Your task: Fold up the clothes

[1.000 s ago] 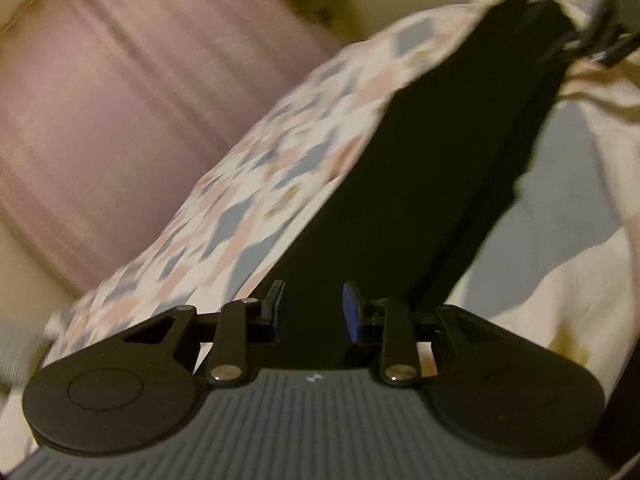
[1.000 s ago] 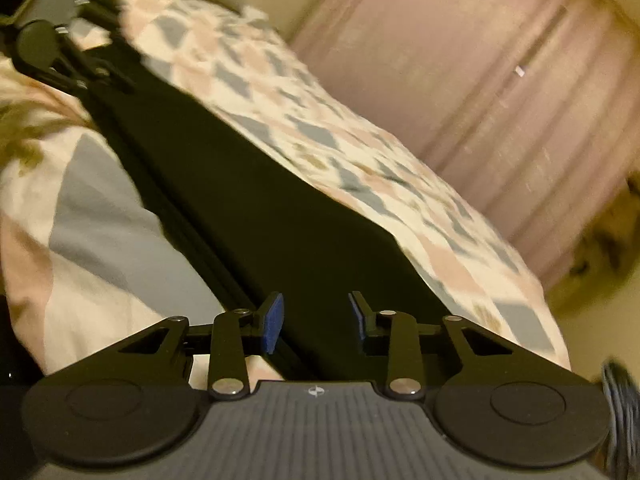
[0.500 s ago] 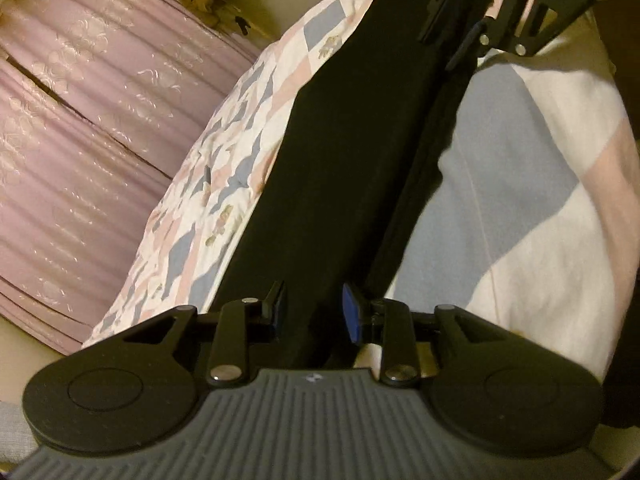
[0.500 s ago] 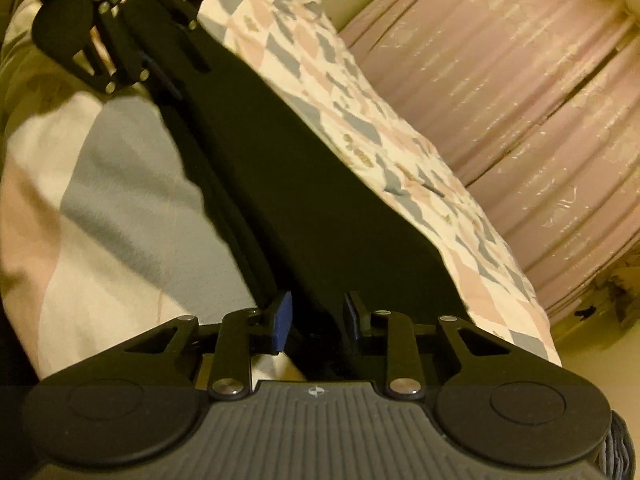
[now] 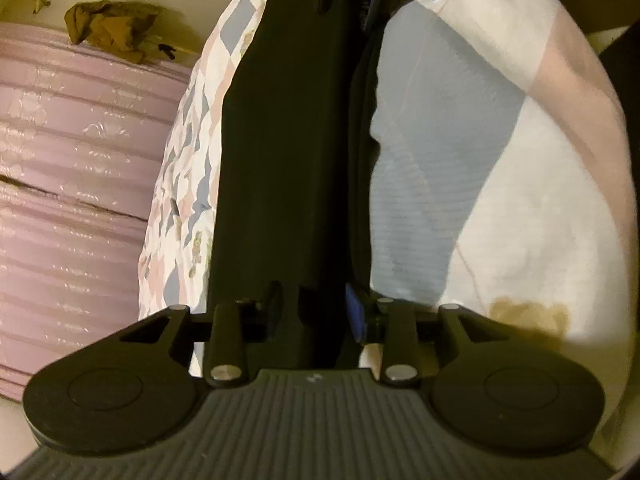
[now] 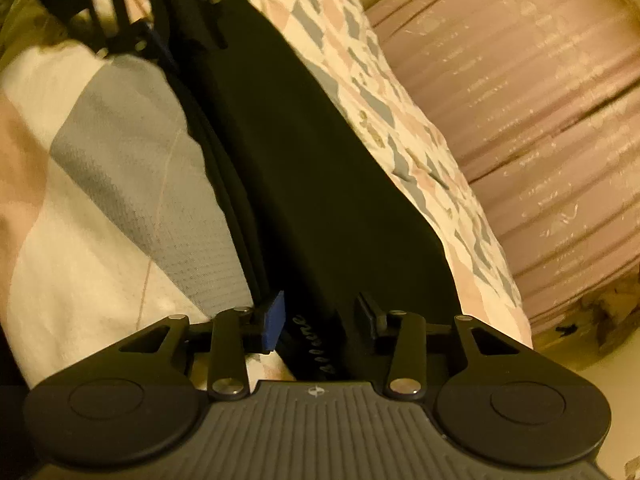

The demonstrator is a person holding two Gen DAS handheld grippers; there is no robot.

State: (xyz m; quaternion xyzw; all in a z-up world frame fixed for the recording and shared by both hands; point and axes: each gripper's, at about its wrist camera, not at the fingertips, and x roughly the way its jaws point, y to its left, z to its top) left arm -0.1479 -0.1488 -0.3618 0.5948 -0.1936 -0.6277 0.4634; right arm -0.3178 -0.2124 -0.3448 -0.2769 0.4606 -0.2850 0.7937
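A long black garment (image 5: 288, 140) lies stretched along a patchwork bed cover (image 5: 460, 140), its near side doubled into a thick folded edge. My left gripper (image 5: 314, 312) is shut on one end of it, with the cloth running out between the fingers. The right gripper (image 5: 352, 0) shows at the top of this view on the far end. In the right wrist view the same garment (image 6: 320, 160) runs from my right gripper (image 6: 320, 316), which holds an end with pale lettering (image 6: 316, 340), up to the left gripper (image 6: 184, 28).
The bed cover (image 6: 112, 160) of grey, pink and cream patches fills both sides of the garment. A mauve striped curtain (image 5: 72, 160) (image 6: 520, 100) hangs beyond the bed's far edge. A crumpled brown thing (image 5: 112, 26) sits above the curtain.
Both grippers have swung round, so the garment now runs straight between them along the bed. The right fingers stand a little wider apart than half a second ago.
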